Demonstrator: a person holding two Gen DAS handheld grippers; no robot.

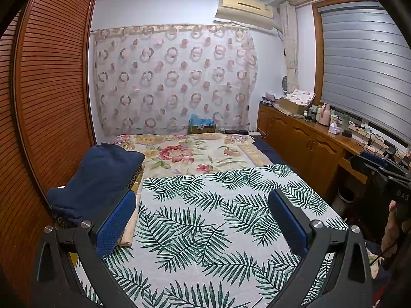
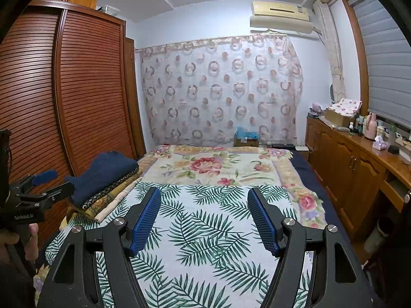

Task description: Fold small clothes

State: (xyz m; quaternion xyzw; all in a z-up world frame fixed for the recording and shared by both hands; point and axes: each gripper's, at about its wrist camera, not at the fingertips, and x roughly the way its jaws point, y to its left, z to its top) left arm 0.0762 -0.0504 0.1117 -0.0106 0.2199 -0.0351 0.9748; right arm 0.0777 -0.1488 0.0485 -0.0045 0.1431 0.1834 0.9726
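Observation:
A stack of folded clothes sits on the bed's left side, with a navy garment (image 1: 97, 177) (image 2: 108, 177) on top and patterned and cream pieces (image 2: 113, 197) under it. A white cloth printed with green palm leaves (image 1: 218, 220) (image 2: 205, 236) lies flat across the near bed. My left gripper (image 1: 203, 196) hovers open over that cloth, nothing between its blue pads (image 1: 115, 223), its left finger right beside the stack. My right gripper (image 2: 203, 193) is also open and empty above the cloth. Each one shows in the other's view: right gripper (image 1: 359, 160), left gripper (image 2: 55, 182), both held by a hand (image 2: 18, 241).
A floral blanket (image 2: 218, 166) covers the far bed. A louvred wooden wardrobe (image 2: 84, 89) stands close on the left. A wooden sideboard (image 2: 354, 164) with bottles and boxes runs along the right under a blind. A cardboard box (image 2: 245, 140) sits at the curtained far wall.

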